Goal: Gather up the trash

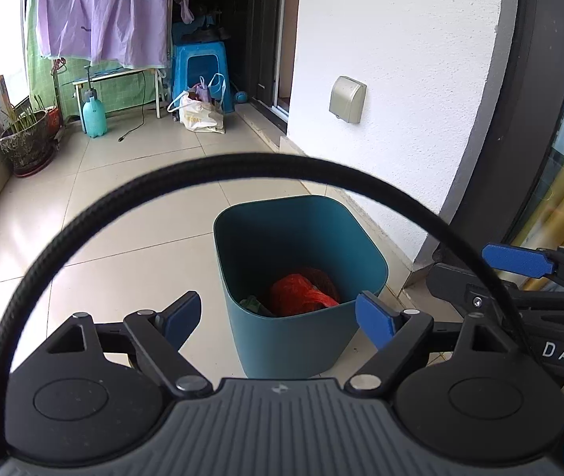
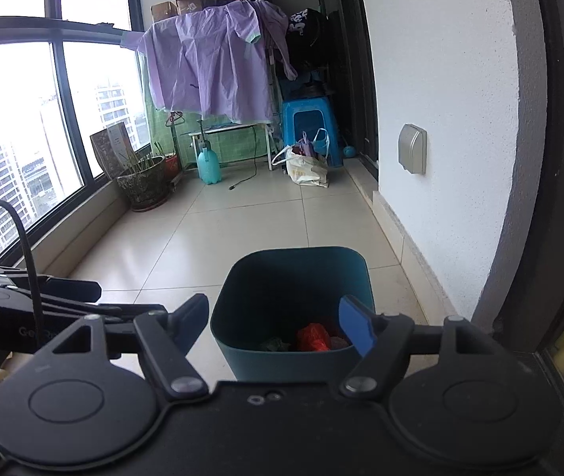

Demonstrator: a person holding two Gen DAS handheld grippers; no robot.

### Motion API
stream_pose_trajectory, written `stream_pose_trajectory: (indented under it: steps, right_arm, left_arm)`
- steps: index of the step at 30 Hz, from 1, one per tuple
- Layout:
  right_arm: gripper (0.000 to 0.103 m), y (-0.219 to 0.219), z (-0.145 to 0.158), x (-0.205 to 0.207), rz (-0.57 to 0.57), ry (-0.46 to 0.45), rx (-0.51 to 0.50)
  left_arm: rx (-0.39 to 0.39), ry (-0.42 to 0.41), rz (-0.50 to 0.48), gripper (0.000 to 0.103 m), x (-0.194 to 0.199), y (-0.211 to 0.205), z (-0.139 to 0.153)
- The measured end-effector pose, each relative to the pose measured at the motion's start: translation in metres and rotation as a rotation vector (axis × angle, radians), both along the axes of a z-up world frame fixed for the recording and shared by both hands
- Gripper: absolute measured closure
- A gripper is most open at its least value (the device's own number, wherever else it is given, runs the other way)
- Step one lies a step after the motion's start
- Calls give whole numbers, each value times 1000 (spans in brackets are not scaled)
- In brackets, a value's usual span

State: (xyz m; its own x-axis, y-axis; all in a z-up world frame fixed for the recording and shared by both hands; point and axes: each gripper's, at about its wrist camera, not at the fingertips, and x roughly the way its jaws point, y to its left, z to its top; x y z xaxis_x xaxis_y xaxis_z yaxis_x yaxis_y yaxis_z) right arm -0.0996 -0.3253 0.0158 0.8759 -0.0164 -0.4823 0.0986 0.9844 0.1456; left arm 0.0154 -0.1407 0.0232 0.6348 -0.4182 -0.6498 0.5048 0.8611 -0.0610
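Below, in the lower middle of both wrist views, a teal bin (image 1: 293, 329) stood on the tiled floor (image 1: 123, 198) near the white wall (image 1: 392, 59). Inside it lay a red plastic bag (image 1: 299, 293), with a scrap of greenish trash (image 1: 254, 304) to its left. The left gripper (image 1: 278, 319) hung above the bin's near rim with its blue pads (image 1: 375, 319) set wide apart and nothing between them. The right gripper (image 2: 274, 323) was likewise spread and empty over the bin. At the right edge of the left view, the other gripper's blue pad showed. Farther back, in the upper part of the frames, a purple garment (image 2: 210, 67) hung over a rack, above a blue stool (image 2: 309, 123), a spray bottle (image 2: 208, 164) and a potted plant (image 2: 143, 182).
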Motion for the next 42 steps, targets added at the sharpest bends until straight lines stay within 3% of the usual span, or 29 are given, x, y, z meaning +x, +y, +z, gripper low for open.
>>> stream_pose_trajectory:
  steps: [10,26,42]
  right_arm:
    - [30,0,-2,-5,-28,-43,25]
    - [30,13,-7,-13,-11,-57,-28]
    - [30,21,-8,-9,-12,-22,-52]
  left_arm:
    - [-16,13,32,18,1,10,-9]
    - [-41,-13,29,18,-6,20,-4]
    - [-54,-33,27,18,-12,31,4]
